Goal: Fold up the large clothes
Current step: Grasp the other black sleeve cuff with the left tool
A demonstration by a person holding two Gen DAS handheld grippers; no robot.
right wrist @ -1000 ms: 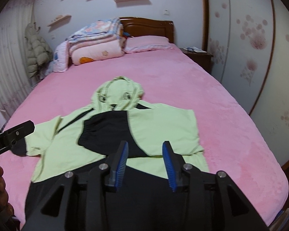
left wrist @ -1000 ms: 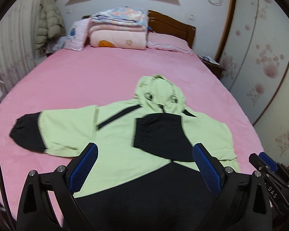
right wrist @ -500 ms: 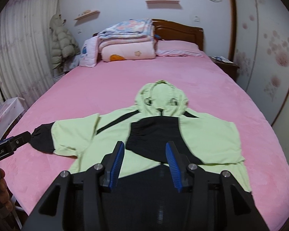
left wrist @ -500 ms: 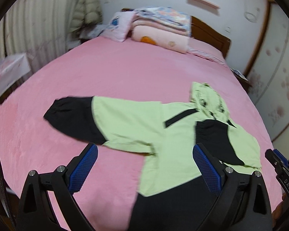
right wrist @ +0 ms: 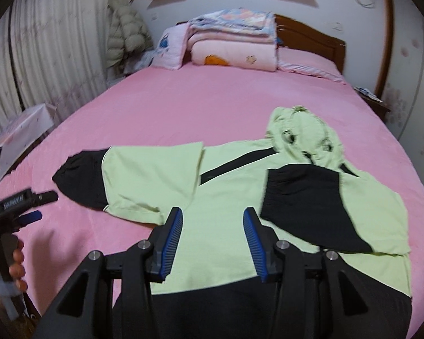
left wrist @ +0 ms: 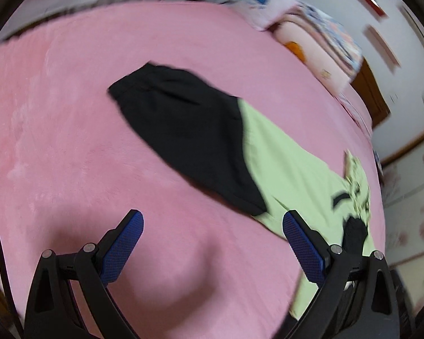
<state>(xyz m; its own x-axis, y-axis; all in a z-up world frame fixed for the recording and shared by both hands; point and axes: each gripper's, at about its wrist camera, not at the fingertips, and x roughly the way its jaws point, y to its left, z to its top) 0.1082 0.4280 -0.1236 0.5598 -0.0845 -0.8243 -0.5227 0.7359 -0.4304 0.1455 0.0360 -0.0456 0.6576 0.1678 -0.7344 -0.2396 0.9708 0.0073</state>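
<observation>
A light green hoodie [right wrist: 226, 192] with black cuffs and hem lies flat on the pink bed [right wrist: 198, 107], hood toward the headboard. Its right sleeve [right wrist: 305, 197] is folded across the chest. Its left sleeve [right wrist: 144, 175] lies stretched out to the left, ending in a black cuff [left wrist: 183, 130]. My left gripper [left wrist: 212, 234] is open and empty, just short of that cuff; it also shows at the left of the right wrist view [right wrist: 31, 200]. My right gripper [right wrist: 212, 226] is open and empty above the hoodie's lower chest.
Folded quilts [right wrist: 234, 39] and pillows [right wrist: 169, 48] sit at the wooden headboard [right wrist: 311, 34]. A puffy coat [right wrist: 124, 25] hangs at the far left wall. A box [right wrist: 22, 130] stands by the bed's left side, a nightstand [right wrist: 370, 99] at the right.
My left gripper has swung left and down to the outstretched left sleeve's black cuff. My right gripper shifted a little left over the hoodie body. The hoodie has not moved.
</observation>
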